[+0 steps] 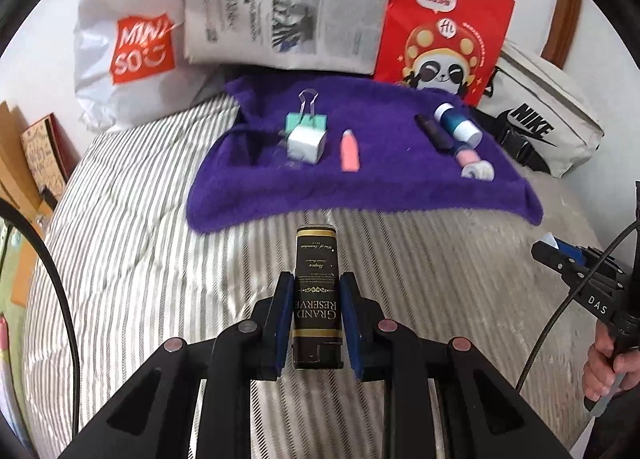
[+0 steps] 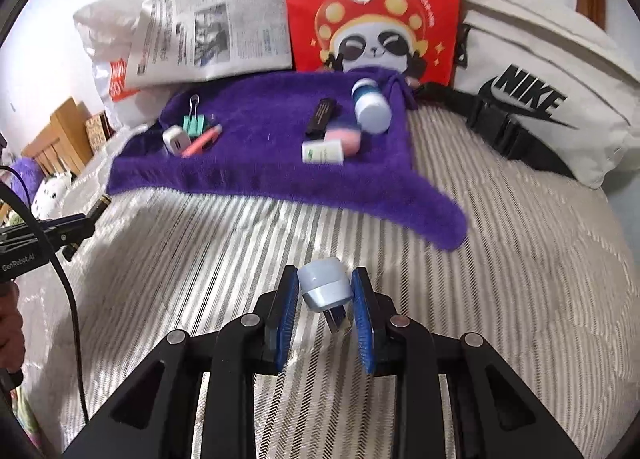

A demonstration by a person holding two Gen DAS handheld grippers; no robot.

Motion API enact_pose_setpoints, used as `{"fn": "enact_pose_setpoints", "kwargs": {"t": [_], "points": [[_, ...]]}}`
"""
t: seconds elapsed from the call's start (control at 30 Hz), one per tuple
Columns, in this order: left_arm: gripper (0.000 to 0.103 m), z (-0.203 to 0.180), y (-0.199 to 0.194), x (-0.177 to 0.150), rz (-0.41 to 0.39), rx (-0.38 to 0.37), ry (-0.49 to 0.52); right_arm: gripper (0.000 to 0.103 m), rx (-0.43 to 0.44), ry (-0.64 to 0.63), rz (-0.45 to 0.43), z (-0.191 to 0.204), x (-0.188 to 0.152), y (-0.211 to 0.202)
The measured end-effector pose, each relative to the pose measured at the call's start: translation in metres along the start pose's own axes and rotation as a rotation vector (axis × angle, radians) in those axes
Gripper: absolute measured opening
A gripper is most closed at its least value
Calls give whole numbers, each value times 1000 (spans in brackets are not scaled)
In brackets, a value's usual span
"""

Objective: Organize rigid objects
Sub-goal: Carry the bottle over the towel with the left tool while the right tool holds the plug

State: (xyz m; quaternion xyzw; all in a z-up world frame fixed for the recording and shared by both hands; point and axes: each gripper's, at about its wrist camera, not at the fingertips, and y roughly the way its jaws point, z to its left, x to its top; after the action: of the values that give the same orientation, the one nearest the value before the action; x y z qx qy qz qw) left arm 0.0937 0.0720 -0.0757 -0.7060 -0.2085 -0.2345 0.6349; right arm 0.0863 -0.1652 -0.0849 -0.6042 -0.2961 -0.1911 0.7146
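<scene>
The left gripper (image 1: pixel 316 301) is clamped on a black Grand Reserve box (image 1: pixel 316 291), long axis pointing away, and the right gripper (image 2: pixel 326 299) on a pale blue capped piece (image 2: pixel 325 288), both over the striped bedspread (image 1: pixel 140 219) near the purple towel (image 1: pixel 360 187) lying straight ahead on the far side.

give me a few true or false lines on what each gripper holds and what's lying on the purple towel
1. The left gripper is shut on a black Grand Reserve tube. True.
2. The right gripper is open and holds nothing. False: it grips a pale blue plug adapter.
3. A green binder clip lies on the purple towel. True.
4. The towel lies on a wooden desk. False: it lies on striped bedding.
5. A red panda paper bag stands behind the towel. True.
</scene>
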Motion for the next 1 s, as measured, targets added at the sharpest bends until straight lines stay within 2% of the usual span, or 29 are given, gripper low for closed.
{"fn": "enact_pose_setpoints", "kwargs": {"t": [0.2,0.43,0.67,1.0], "points": [[22,-14,-2,29,-31,-38,15,27,-4,-5,-6,-3,7,-7],[22,-27,14,72,-52,-74,24,27,-27,-40,-8,-5,8,-12],[22,-45,55,110,-29,-83,42,27,-32,-24,4,-13,7,-12],[22,-44,120,143,27,-90,-49,27,-75,-49,43,-21,4,-5]]}}
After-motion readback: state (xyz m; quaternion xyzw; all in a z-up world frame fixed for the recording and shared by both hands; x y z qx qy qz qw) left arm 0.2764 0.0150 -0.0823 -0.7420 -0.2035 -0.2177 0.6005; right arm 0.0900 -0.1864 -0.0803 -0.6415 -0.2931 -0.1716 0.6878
